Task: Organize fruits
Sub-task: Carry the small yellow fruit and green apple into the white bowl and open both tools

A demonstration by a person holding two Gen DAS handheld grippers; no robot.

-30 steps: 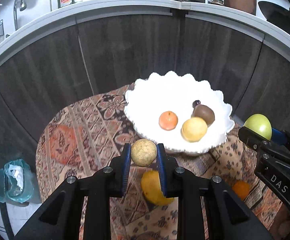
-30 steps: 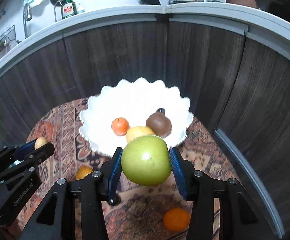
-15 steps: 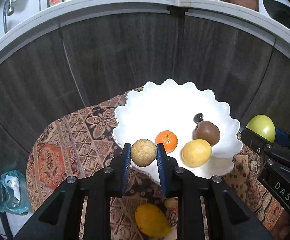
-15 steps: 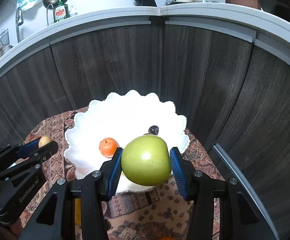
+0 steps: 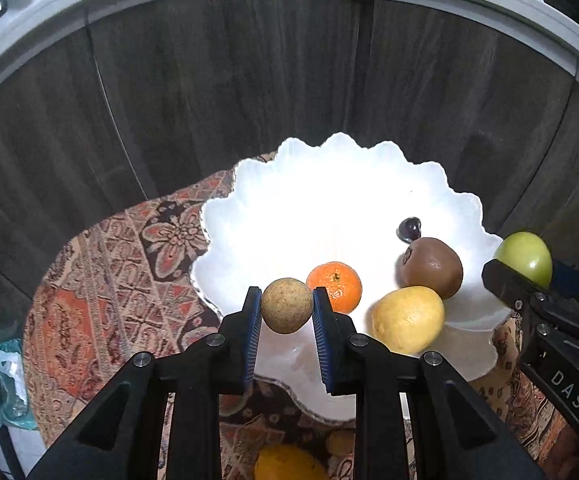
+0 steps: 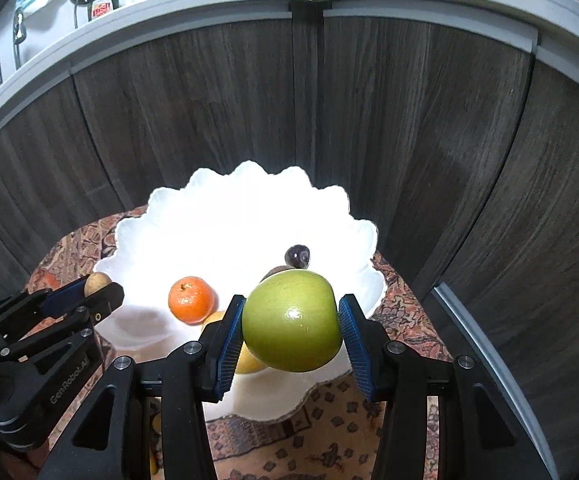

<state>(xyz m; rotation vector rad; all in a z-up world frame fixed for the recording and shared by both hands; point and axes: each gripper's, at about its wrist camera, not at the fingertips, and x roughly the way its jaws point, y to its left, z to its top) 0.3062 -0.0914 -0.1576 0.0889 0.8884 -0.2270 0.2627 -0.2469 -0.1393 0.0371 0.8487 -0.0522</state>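
The left gripper (image 5: 286, 312) pinches a small round tan fruit (image 5: 286, 305) over the near edge of the white bowl (image 5: 329, 184). In the bowl, an orange mandarin (image 5: 334, 286) sits at about 6 o'clock, a yellow fruit (image 5: 407, 318) and a brown fruit (image 5: 431, 267) at 4 o'clock, and a little dark fruit (image 5: 408, 228) at 3 o'clock. The right gripper (image 6: 291, 326) squeezes a big green apple (image 6: 291, 322) over the bowl's 5 o'clock side. The bowl stands on a patterned cloth (image 5: 129, 272).

My right claw (image 6: 290, 330) gripped a green apple (image 6: 290, 322) over the near side of the white bowl (image 6: 225, 216). A mandarin (image 6: 191, 300) lay ahead-left; my left claw (image 6: 89, 292), far left, pinched a small brown fruit (image 6: 96, 282).
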